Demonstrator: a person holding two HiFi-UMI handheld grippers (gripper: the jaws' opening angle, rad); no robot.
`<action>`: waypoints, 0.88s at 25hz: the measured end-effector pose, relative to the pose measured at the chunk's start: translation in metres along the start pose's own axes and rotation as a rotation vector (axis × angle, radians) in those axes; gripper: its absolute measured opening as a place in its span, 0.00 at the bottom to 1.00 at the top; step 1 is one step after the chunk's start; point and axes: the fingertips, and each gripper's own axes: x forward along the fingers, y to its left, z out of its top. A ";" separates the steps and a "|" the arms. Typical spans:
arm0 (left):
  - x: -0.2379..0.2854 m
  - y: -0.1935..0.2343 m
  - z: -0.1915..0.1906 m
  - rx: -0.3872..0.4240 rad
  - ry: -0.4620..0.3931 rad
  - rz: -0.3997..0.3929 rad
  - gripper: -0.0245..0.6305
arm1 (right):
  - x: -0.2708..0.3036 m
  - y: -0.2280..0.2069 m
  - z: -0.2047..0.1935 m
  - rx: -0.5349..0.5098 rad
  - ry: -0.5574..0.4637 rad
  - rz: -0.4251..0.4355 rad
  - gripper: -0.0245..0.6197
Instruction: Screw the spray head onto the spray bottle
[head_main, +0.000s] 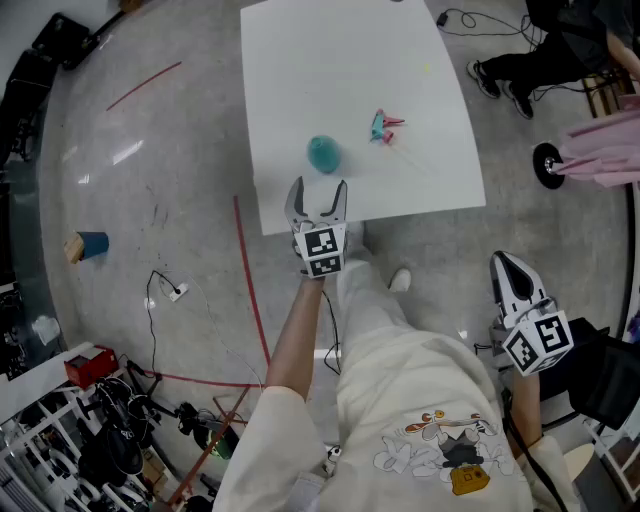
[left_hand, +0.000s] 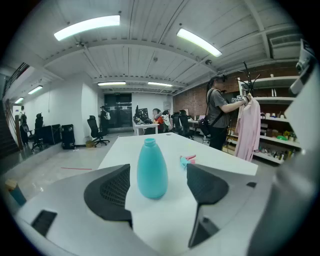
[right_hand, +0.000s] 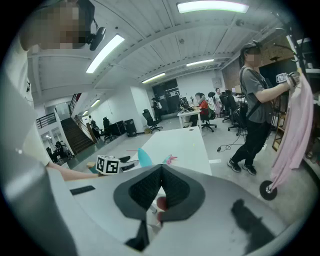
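centring the bottle (left_hand: 152, 170), at twelve o'clock, between the spread jaws of the left gripper (head_main: 318, 192) looks wise; right gripper (head_main: 510, 268) jaws pressed together.

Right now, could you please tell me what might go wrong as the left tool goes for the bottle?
1. The bottle stands upright and uncapped near the front edge of the table. The open left tool is lined up short of it, so an off-centre pad could tip it or push it away.
2. The spray head lies flat beyond the bottle, and the right tool is shut and off the table. An awkward pick could leave the head crooked for threading.
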 end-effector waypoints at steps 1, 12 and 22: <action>0.014 0.004 -0.002 -0.008 0.003 -0.004 0.56 | 0.006 0.006 0.009 -0.009 -0.004 0.007 0.03; 0.115 0.030 -0.032 -0.005 0.089 -0.030 0.59 | 0.054 0.037 0.060 0.050 -0.058 0.019 0.03; 0.136 0.032 -0.032 0.002 0.087 -0.055 0.67 | 0.069 0.048 0.075 0.036 -0.048 0.035 0.03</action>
